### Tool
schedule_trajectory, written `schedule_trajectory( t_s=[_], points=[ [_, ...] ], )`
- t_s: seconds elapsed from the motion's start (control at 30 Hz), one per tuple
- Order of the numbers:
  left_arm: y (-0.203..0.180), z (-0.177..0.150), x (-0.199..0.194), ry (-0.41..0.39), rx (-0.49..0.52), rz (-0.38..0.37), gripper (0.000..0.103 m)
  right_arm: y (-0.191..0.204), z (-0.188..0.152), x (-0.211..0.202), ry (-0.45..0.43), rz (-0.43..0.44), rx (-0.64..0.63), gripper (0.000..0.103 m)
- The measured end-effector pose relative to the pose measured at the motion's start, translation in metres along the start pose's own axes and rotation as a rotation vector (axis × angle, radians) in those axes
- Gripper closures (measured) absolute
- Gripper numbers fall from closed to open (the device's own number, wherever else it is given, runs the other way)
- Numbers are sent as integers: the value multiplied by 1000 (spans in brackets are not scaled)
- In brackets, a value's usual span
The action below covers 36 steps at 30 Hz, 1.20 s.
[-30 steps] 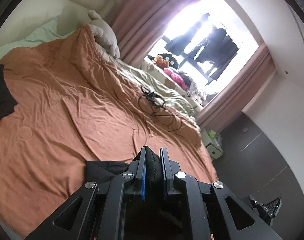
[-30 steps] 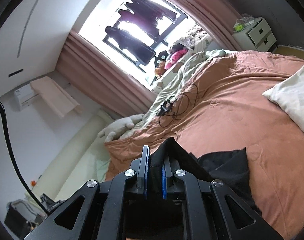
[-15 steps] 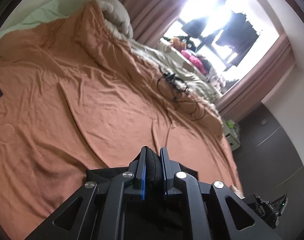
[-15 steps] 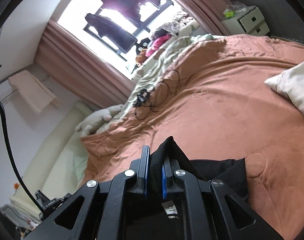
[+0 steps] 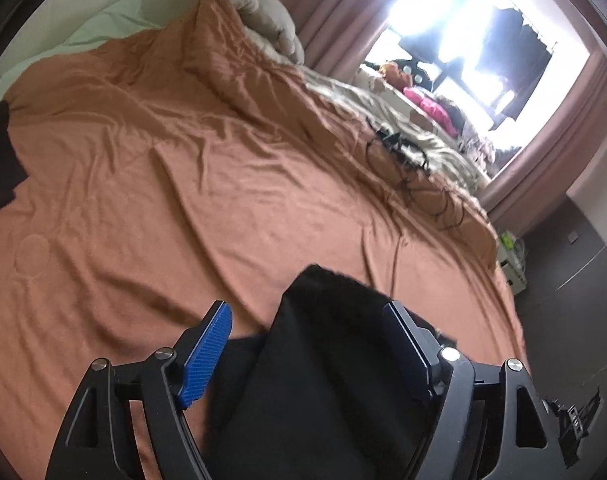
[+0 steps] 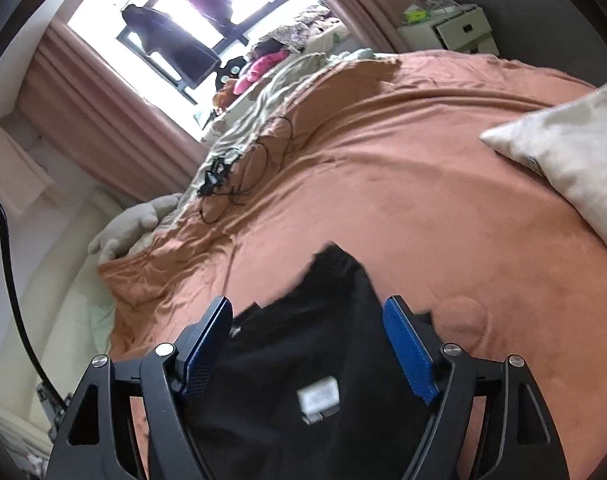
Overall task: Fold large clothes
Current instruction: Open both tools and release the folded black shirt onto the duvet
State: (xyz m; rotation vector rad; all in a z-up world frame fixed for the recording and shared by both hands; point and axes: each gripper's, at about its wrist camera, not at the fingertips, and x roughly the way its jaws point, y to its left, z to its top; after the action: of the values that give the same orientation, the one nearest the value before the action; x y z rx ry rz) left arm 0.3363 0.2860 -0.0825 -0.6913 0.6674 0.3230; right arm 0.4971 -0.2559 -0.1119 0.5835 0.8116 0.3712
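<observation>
Black garment (image 6: 311, 364) with an unreadably blurred white label (image 6: 318, 397) lies on the bed (image 6: 383, 208), between the spread fingers of both left gripper (image 5: 307, 344) and right gripper (image 6: 309, 344).

Left hand-held gripper (image 5: 307, 334) spread wide around black garment (image 5: 327, 380) on orange bedspread (image 5: 183, 184).

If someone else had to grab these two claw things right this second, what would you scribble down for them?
Left claw: open, holding nothing; black garment sits loose between its fingers.
Right claw: open too, same garment between its fingers, white label facing up.
Both were clamped on the fabric a moment ago and have just let go.
The garment rests on the orange bedspread, bunched, not yet a neat fold.
Left to do: regrip the edges, flatten it, finish folding.
</observation>
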Motion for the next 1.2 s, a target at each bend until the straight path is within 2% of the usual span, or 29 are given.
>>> schedule_trajectory(
  t_s=[0.13, 0.27, 0.5, 0.63, 0.67, 0.7, 0.73, 0.8, 0.83, 0.87, 0.97, 1.1, 1.17, 1.2],
  points=[
    [15, -18, 1, 53, 11, 28, 24, -16, -15, -9, 40, -53, -19, 25],
    [31, -42, -2, 109, 20, 54, 31, -31, -31, -19, 86, -87, -27, 25],
    [52, -85, 0, 205, 37, 95, 37, -46, -63, -24, 172, -114, -71, 25],
    [56, -107, 6, 263, 43, 81, 53, -60, -85, -23, 231, -125, -57, 27],
    [56, -112, 6, 268, 47, 71, 64, -62, -90, -23, 238, -121, -53, 30],
    [56, -116, 6, 274, 49, 56, 81, -63, -93, -24, 241, -115, -52, 42],
    [56, -118, 6, 280, 51, 50, 87, -63, -97, -24, 245, -105, -57, 66],
    [54, -120, -1, 265, 72, 58, 97, -63, -102, -25, 241, -104, -69, 82],
    [53, -120, -5, 256, 78, 59, 98, -62, -102, -28, 225, -101, -82, 96],
    [53, -119, -8, 251, 79, 62, 99, -61, -100, -31, 210, -87, -88, 97],
    [55, -122, -14, 247, 72, 69, 100, -54, -94, -38, 169, -93, -104, 99],
    [60, -128, -13, 251, 56, 75, 99, -56, -92, -27, 183, -165, -80, 98],
    [59, -128, -16, 248, 55, 80, 97, -52, -92, -23, 195, -247, -79, 90],
    [59, -128, -20, 244, 53, 88, 96, -51, -92, -25, 190, -283, -85, 80]
  ],
)
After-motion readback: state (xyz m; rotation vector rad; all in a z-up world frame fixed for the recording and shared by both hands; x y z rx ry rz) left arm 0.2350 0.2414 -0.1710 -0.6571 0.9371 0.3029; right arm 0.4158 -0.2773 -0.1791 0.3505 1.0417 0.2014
